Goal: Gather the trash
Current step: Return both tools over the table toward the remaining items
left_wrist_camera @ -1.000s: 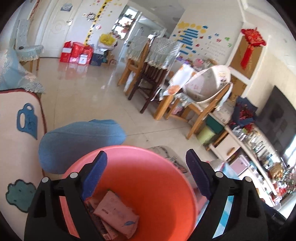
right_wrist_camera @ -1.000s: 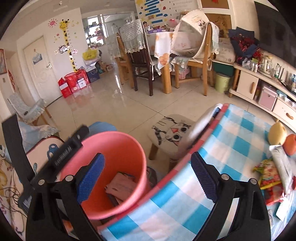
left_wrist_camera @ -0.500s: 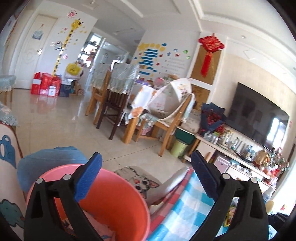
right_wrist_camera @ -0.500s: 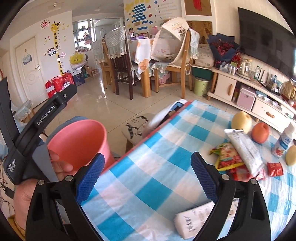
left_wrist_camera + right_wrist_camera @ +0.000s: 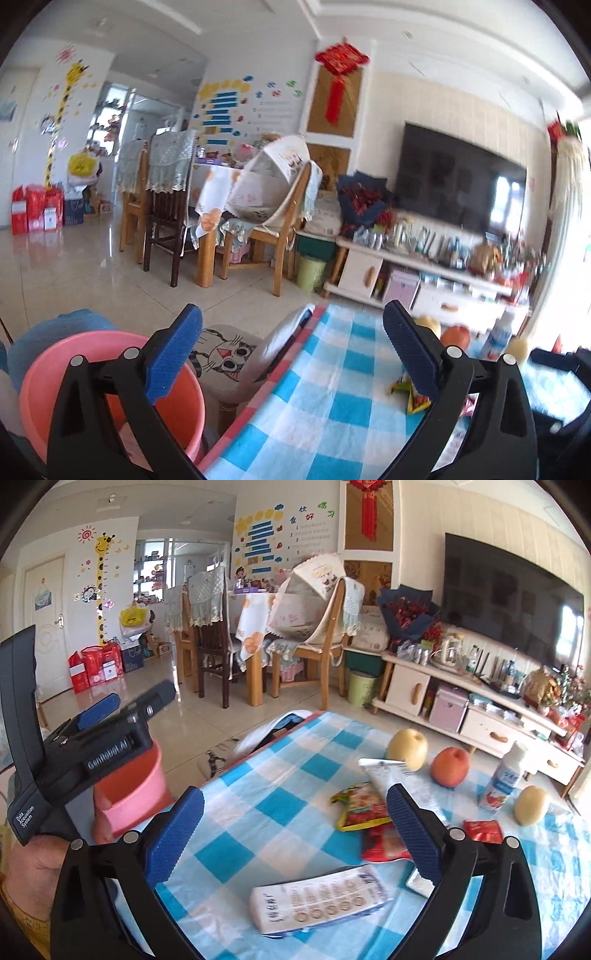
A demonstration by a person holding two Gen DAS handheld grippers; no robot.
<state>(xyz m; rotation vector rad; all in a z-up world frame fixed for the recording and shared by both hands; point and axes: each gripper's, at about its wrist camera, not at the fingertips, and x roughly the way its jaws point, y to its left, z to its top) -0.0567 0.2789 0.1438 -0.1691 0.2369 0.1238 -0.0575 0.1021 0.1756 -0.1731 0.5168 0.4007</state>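
Two grippers: both up over the near edge of the checked table [image 5: 280, 812]
Left gripper [image 5: 291, 354]: jaws spread wide, nothing between them; held in a hand [image 5: 33, 864] at the left of the right wrist view
Right gripper [image 5: 295, 830]: jaws still parting, nothing between the pads; aimed down at the tabletop
Pink bin [image 5: 48, 373]: on the floor just left of the table's near corner, beside the cat-face stool [image 5: 221, 354]
White tissue pack [image 5: 317, 897]: lies flat, nearest item, between the right fingers in view
Red wrapper [image 5: 384, 843]: just beyond the pack, overlapped by the yellow snack packet [image 5: 358, 805]
White tube [image 5: 402, 779]: runs far-left to near-right past the packet
Small red sachet [image 5: 482, 830]: right of centre
Fruit: pear [image 5: 408, 744] and apple [image 5: 450, 766] far side; another pear [image 5: 530, 805] far right
Yogurt bottle [image 5: 502, 779]: upright, between apple and right pear
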